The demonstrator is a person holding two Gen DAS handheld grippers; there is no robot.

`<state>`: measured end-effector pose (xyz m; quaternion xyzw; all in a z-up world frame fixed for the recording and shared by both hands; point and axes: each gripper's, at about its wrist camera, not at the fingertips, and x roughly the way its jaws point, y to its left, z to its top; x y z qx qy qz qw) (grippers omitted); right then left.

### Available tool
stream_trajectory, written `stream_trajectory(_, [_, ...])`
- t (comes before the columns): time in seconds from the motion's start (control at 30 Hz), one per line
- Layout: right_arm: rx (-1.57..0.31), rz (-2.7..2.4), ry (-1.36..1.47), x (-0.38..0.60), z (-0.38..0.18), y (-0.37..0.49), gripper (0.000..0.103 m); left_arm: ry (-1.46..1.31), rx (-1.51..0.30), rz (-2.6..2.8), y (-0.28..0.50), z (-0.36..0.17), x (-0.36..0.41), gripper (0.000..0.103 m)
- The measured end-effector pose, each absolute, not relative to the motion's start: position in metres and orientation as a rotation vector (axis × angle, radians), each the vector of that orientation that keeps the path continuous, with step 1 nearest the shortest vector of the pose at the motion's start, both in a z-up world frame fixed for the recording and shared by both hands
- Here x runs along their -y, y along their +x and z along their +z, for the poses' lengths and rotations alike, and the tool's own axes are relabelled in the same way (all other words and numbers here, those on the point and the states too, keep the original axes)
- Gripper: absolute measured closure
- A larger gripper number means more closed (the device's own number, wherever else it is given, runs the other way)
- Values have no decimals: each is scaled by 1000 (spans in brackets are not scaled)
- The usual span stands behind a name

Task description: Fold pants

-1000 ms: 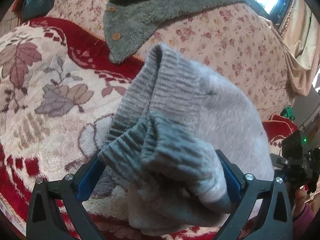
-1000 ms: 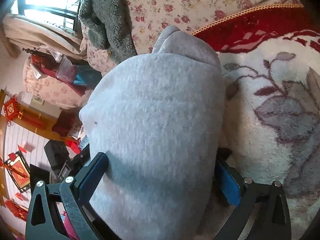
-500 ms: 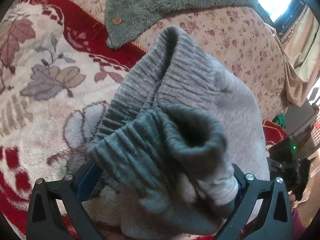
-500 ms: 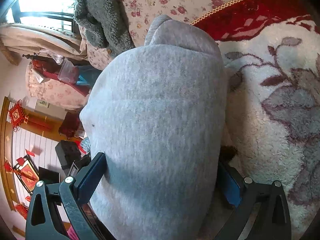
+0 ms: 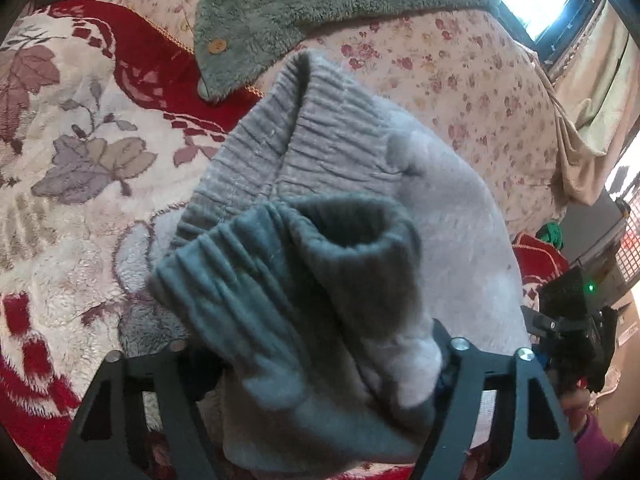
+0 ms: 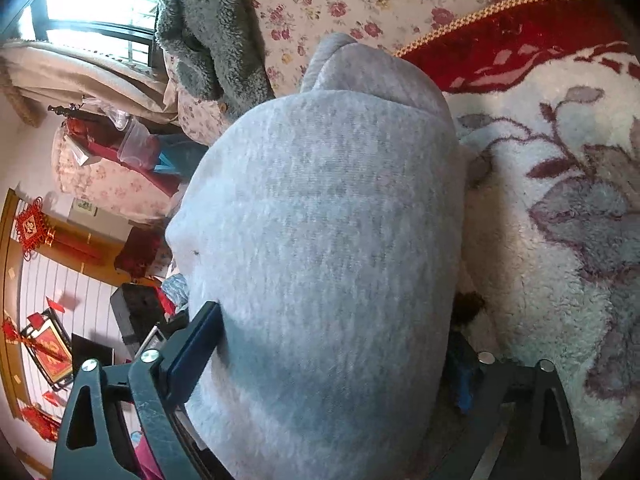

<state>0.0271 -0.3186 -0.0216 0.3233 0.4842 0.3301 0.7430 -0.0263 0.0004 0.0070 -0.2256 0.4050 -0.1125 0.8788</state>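
A: Surface is a fleecy red-and-cream floral blanket (image 5: 80, 184); grey fleece jacket (image 5: 320, 4) at 12 o'clock.

B: Pants (image 5: 320, 264)?

A: Light grey knit, bunched, ribbed waistband up and gaping at centre. They're lifted above the blanket, hanging between both claws.

B: Grip?

A: Left gripper (image 5: 320, 364) clamps the waistband end. Right gripper (image 6: 332, 356) has its fingers closed on the smooth grey fabric (image 6: 328, 240).

Legible text: none. Red knot ornament (image 6: 33, 229) hanging on the wall is showing a gold character, too blurred for reading.
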Motion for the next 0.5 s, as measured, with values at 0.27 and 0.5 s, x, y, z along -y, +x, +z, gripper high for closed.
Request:
stream_trajectory(0.27, [-1039,732,718,320,-7,19,20,-428,-791,-214,-38,31,11,39])
stream_trajectory(0.5, [-1019,713,727,343,10,5,20,-456,-777,-233,-43,43,33,40])
